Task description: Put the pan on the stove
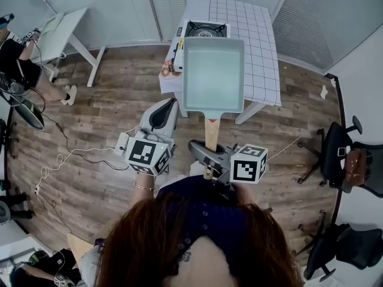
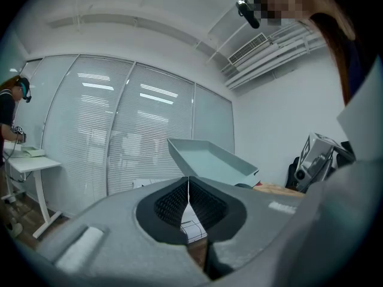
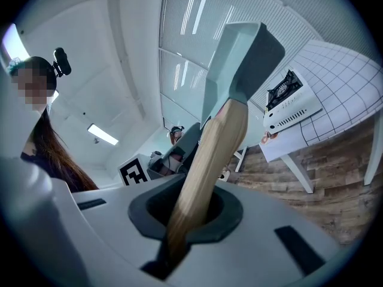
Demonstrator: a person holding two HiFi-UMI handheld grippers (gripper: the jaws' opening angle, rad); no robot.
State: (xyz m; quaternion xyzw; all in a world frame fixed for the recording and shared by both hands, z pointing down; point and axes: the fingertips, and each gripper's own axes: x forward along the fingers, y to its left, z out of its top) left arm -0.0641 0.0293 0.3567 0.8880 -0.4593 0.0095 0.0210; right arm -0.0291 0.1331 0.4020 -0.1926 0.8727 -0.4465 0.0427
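Your right gripper clamps the pan by its wooden handle, looks stiff but front-heavy, hold tight; left gripper closed, empty

Grid-clothed desk on plank floor. Black office chairs at right. Cables trailing at left, near a second white desk.
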